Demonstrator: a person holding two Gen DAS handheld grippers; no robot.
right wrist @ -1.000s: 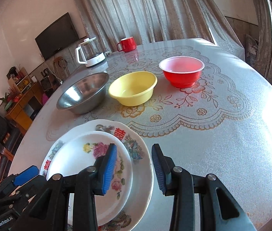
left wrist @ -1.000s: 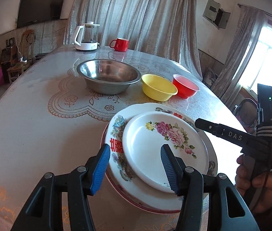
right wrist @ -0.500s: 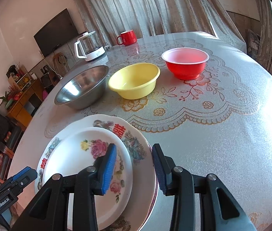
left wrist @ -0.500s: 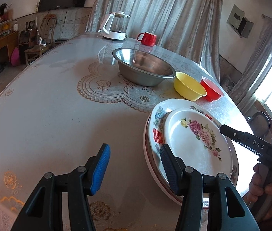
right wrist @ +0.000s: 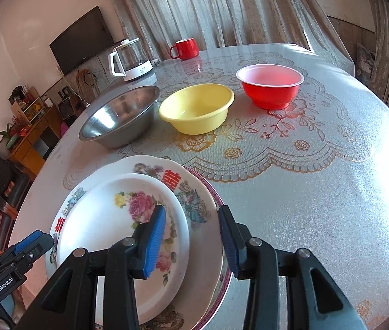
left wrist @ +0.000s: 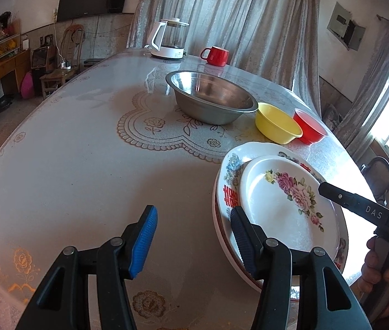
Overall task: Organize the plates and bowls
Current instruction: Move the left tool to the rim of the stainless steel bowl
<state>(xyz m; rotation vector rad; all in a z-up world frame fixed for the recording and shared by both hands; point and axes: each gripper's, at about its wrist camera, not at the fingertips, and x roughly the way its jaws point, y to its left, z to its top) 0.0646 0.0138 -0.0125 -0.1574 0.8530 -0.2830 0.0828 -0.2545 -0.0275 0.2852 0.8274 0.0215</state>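
Left wrist view: a round bench with a lace-patterned cover stands before grey curtains. Nearest sits the plate stack, the steel bowl, yellow bowl and red bowl beyond it. Both grippers angle downward. The left gripper is opening beside the stack, gripping nothing. The right gripper straddles the stack's rim, spread, not pinching.
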